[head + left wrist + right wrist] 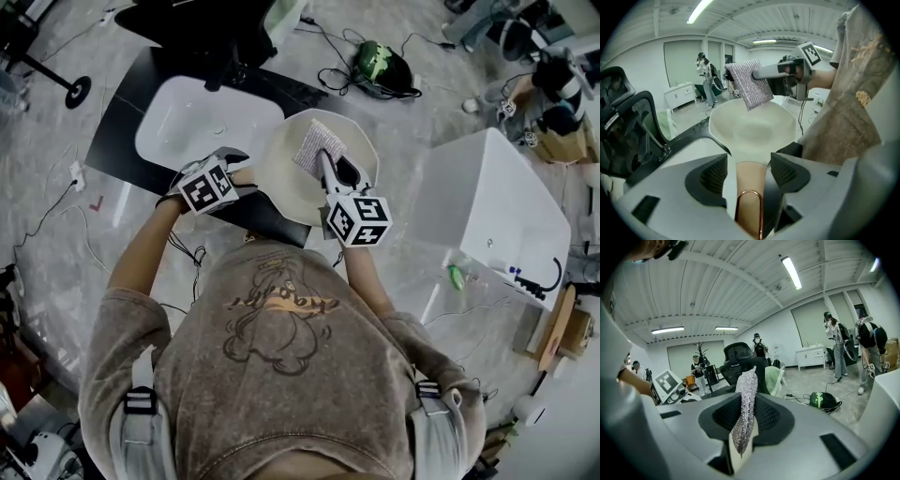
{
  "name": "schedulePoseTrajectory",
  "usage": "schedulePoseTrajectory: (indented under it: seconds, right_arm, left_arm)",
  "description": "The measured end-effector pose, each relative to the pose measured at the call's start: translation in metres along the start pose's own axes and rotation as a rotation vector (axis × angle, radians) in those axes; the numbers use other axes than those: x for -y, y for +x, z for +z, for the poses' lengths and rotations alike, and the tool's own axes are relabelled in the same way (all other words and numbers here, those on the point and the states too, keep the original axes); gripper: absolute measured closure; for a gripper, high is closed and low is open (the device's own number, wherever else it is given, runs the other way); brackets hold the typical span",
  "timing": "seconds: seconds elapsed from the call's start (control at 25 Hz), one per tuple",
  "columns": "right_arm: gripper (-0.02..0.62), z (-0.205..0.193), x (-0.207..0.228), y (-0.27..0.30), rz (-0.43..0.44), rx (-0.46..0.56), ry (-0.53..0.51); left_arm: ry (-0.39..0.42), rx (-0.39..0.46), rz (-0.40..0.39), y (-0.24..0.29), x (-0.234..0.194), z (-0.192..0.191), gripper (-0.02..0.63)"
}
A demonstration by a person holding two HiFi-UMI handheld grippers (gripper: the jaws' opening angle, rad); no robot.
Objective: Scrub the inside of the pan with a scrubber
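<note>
Working from the biggest thing down: the black table carries a white basin. The pan is held just to the right of the basin, over the table's near edge, probably so that anything scrubbed loose falls on the table and not the floor. A large white box stands well apart on the right, so that side has open room for the elbow to swing.

The left gripper has its jaws clamped on the pan's handle, one pad on each side. The handle runs straight back between them, which steadies the pan and turns its open bowl up toward the other tool. The pan's inside looks bare and unobstructed, and its faceted rim is the only edge to mind.

The right gripper comes in from the near side, its jaws pinched on the scrubber. The silvery pad is held edge-on between them and sticks well out past the tips. Seen from the left gripper view, the scrubber hangs at the pan's far rim. I cannot tell whether it touches the surface, so the scrubbing seems about to start or barely begun.
</note>
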State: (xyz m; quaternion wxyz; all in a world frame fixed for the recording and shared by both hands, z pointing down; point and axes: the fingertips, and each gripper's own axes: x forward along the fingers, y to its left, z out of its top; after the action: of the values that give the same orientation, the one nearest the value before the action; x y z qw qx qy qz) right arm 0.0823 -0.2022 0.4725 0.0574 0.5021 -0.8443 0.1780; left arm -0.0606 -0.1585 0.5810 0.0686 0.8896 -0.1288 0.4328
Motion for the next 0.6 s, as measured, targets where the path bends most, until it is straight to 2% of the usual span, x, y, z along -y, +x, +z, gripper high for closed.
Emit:
schedulePoseTrajectory:
  seconds: [0.16, 0.28, 0.6]
  right_arm:
    - [0.511, -0.001, -0.001, 0.001, 0.0, -0.002, 0.004]
    - [0.511, -0.002, 0.0, 0.001, -0.003, -0.005, 0.009]
    - [0.511, -0.006, 0.004, 0.006, -0.007, -0.017, 0.012]
  left_arm:
    - [0.065, -0.076, -0.008, 0.011, 0.005, -0.014, 0.304]
    - [0.095, -0.093, -0.001, 0.017, 0.007, -0.017, 0.312]
    - [0.067, -0.085, -0.01, 0.019, 0.007, -0.021, 0.333]
